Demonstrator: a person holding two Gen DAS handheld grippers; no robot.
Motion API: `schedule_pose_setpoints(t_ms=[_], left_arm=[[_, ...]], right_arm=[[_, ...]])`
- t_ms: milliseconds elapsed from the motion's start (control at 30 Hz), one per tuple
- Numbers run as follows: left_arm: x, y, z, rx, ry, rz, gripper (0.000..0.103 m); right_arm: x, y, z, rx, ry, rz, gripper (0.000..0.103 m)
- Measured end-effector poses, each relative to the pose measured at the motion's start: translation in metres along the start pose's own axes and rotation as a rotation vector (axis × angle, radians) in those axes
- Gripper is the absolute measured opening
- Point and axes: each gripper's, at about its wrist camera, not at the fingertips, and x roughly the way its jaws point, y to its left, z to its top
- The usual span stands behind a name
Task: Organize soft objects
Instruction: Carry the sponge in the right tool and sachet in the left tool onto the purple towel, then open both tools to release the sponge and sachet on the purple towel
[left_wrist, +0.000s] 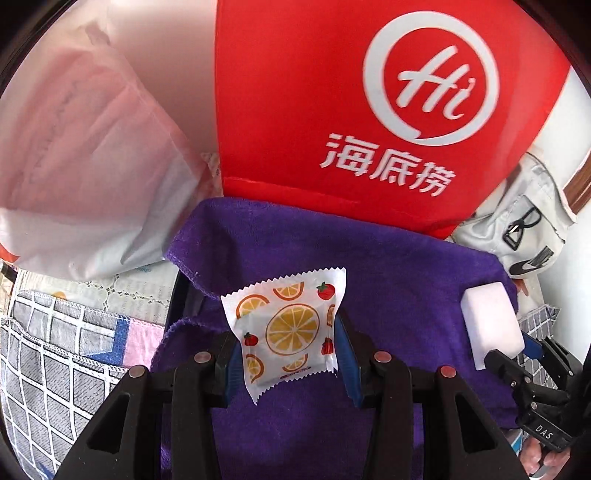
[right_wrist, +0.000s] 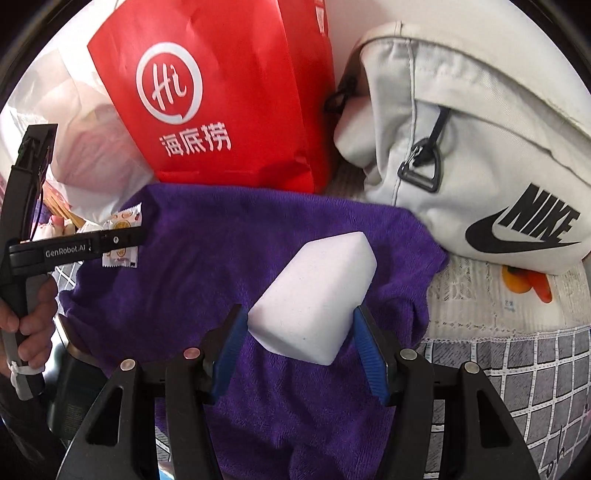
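Here, closest to me, my left gripper had its blue pads pressed in on both sides of a small packet printed with orange slices and strawberries, so the jaws stood only as far apart as the packet is wide. My right gripper was closed the same way on a white sponge block, one pad on each side, the block tilted with its far end higher.

Under both of them lay a rumpled purple towel, and I held the packet and the block above it. The towel was spread over a cloth of grey and white checks with a pink and blue patch on my left, and a pale lace-edged cloth showed beyond it on my right.

Farther back, a red paper bag with a white "Hi" logo stood upright at the towel's far edge. To its left sat a translucent white plastic bag with something pink inside. To its right a light grey Nike bag rested, touching the towel's corner, with a white wall behind.
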Motion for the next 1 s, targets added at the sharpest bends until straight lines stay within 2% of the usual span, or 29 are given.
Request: schedule_pose_setpoints(t_ms=[167, 300, 367, 433, 467, 733, 900, 1000], left_arm=[[0.005, 0.002, 0.001, -0.010, 0.007, -0.005, 0.042], [0.010, -0.002, 0.002, 0.001, 0.033, -0.017, 0.051], [0.011, -0.007, 0.004, 0.019, 0.030, 0.003, 0.064], [0.010, -0.012, 0.000, 0.039, 0.007, 0.034, 0.068], [0.009, -0.014, -0.001, 0.046, 0.000, 0.041, 0.069], [-0.018, -0.010, -0.019, 0.035, -0.032, 0.056, 0.070], [-0.061, 0.000, -0.038, 0.023, -0.057, 0.045, 0.070], [-0.094, 0.008, -0.054, 0.026, -0.084, 0.067, 0.070]], right_arm=[[0.004, 0.000, -0.001, 0.006, 0.011, 0.005, 0.059], [0.008, 0.003, 0.001, -0.013, 0.018, 0.030, 0.067], [0.006, 0.006, -0.001, -0.037, 0.002, 0.040, 0.077], [0.003, 0.010, 0.000, -0.055, -0.012, 0.030, 0.091], [0.001, 0.012, 0.001, -0.063, -0.023, 0.017, 0.094], [-0.015, 0.011, 0.004, -0.027, -0.058, 0.014, 0.094], [-0.059, 0.018, 0.005, -0.022, -0.163, 0.015, 0.094], [-0.078, 0.029, 0.001, -0.017, -0.175, 0.016, 0.094]])
